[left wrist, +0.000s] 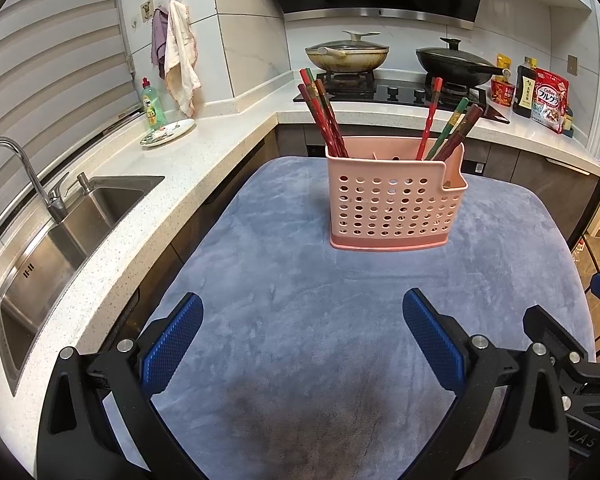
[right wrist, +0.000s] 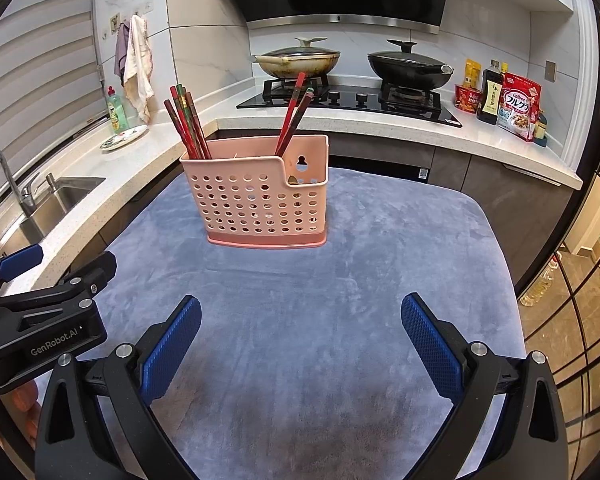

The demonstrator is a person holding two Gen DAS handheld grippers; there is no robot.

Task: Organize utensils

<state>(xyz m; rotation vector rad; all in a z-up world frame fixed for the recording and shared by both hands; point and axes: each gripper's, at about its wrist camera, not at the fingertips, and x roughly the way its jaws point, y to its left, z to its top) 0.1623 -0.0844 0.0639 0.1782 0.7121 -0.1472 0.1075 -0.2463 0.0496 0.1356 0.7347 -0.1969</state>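
A pink perforated utensil holder stands upright on a blue-grey cloth; it also shows in the right wrist view. Several red and dark chopsticks lean in its left end and several more in its right end; the right wrist view shows both bunches, left and right. My left gripper is open and empty, low over the cloth, well short of the holder. My right gripper is open and empty, beside it.
A steel sink with a tap lies left in the white counter. A stove with two lidded pans is behind the holder. Dish soap, a plate and food packets stand on the counter.
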